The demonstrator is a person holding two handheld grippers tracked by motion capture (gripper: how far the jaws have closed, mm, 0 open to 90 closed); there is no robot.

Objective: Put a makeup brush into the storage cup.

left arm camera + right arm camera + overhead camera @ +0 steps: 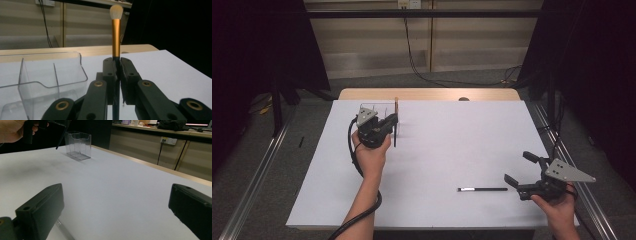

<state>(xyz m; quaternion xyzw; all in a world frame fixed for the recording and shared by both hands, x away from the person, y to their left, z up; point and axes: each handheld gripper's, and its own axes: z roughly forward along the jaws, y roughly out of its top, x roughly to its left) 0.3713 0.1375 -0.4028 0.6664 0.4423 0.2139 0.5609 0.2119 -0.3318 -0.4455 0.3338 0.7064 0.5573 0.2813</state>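
While left gripper (388,122) pinches makeup brush (116,37) upright beside clear organizer (50,82), keep vertical, lower slowly into compartment w/o hitting wall; right gripper (517,175) spread near black pencil (482,189).

no readable text, labels, brands or numbers on anything

Your left gripper (117,75) hides the lower handle of the makeup brush (116,37) between its jaws, and the frame's bottom edge cuts the handle off. The clear organizer (50,80) runs off the left edge there. In your right gripper view, the thin brush (63,231) on the tabletop is a blurred sliver cut by the bottom edge.
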